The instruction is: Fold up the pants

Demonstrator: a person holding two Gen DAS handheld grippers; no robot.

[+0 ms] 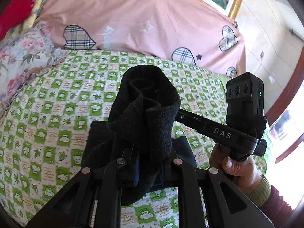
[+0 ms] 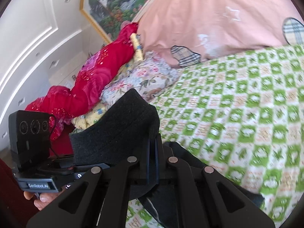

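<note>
Bunching pants (image 1: 144,112) – pinched between both jaws

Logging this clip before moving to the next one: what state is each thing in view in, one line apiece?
black pants: bunched, lifted above the bed, gripped at two spots.
left gripper: jaws shut on the black pants.
right gripper: jaws shut on the black pants.
green checked bedspread: spread flat on the bed.
pink quilt: heaped at the far side.
red blanket: crumpled along the wall side.
</note>
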